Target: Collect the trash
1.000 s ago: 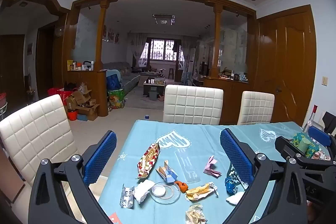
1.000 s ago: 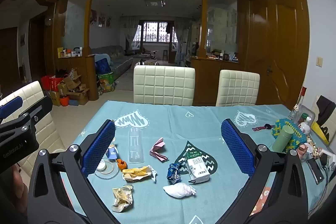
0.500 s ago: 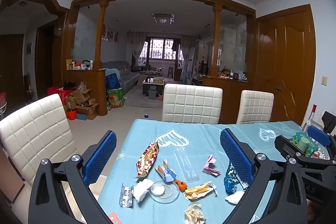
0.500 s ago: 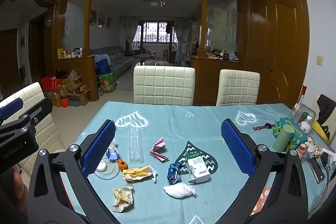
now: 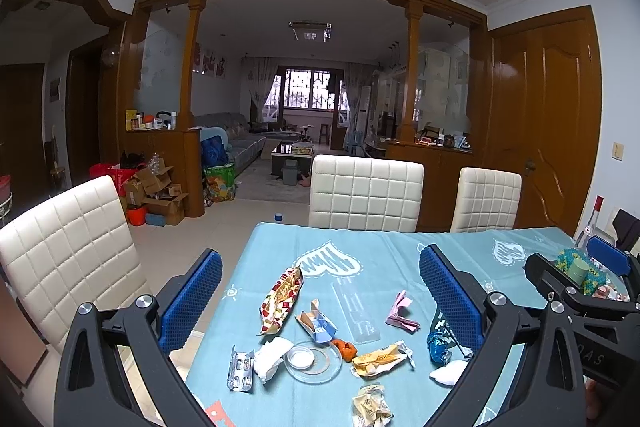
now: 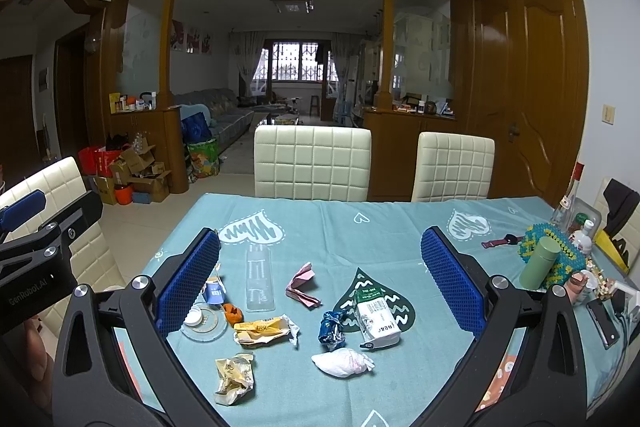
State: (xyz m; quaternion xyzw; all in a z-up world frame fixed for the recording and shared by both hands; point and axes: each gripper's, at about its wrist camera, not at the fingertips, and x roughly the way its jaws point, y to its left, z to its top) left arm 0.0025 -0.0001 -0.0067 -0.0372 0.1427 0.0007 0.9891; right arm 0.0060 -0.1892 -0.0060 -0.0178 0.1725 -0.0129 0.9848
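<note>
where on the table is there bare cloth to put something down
Free: the far half of the tablecloth, between the two chairs and the pink paper. Crowded: the near centre around the glass dish, and the right edge by the green bottle.

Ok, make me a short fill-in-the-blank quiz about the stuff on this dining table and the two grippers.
1. Both the left gripper and the right gripper have their jaws ____.
2. The folded paper scrap near the middle of the table is ____ in colour.
3. The orange peel lies beside the rim of a clear ____ dish.
4. The cylindrical flask at the table's right side is ____.

Missing words: open; pink; glass; green
</note>
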